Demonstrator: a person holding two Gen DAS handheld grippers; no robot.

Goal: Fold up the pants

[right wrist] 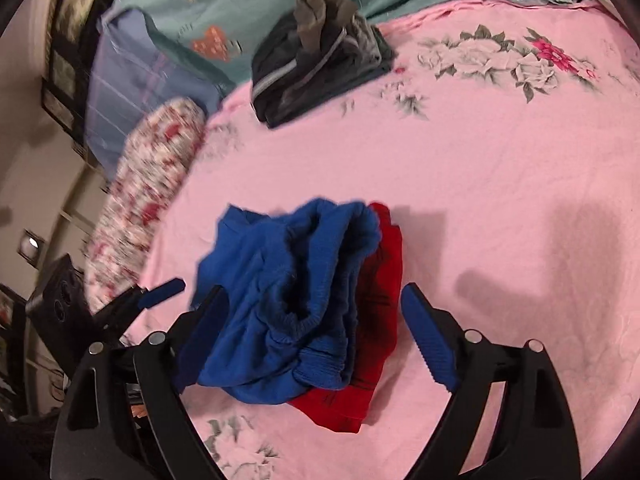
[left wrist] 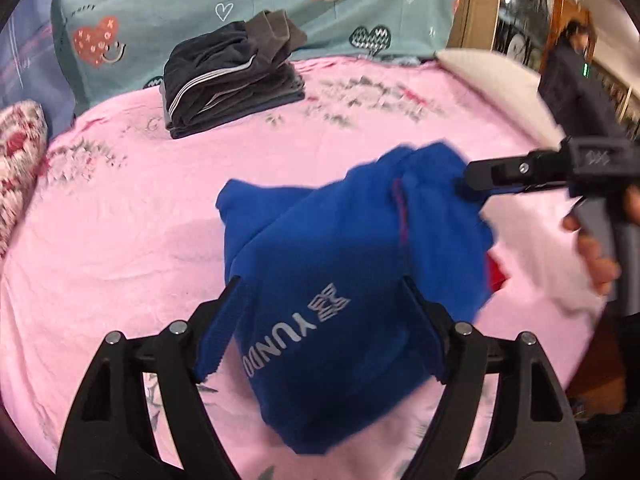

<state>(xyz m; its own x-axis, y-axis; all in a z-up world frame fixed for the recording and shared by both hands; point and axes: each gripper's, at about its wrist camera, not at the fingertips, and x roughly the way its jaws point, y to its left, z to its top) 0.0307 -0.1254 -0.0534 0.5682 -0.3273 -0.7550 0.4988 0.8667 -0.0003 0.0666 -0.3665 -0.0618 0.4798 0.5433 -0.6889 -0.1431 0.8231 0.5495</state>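
The blue pants [right wrist: 288, 292] lie in a loose, bunched heap on the pink bedsheet [right wrist: 500, 184], partly covering a red garment [right wrist: 376, 320] beneath them. Both grippers are spread wide. The left gripper [left wrist: 324, 300] straddles the printed end of the pants, and cloth seems to brush its left finger, but neither pad presses on it. The right gripper [right wrist: 316, 320] stands open around the ribbed waistband end, gripping nothing.

The main risk is the red garment: its edge lies directly under the blue cloth, so a low pinch by the right fingers would likely catch both layers and drag the red piece along. The heap is also crumpled and several layers thick, so closing on the nearest bulge could take a mid-fold instead of the waistband, and the pants would probably lift twisted, not flat. With both grippers close over one small bundle, they could knock each other. A wide pull might also sweep cloth toward the stack of folded dark clothes [left wrist: 232, 80] farther up the bed.
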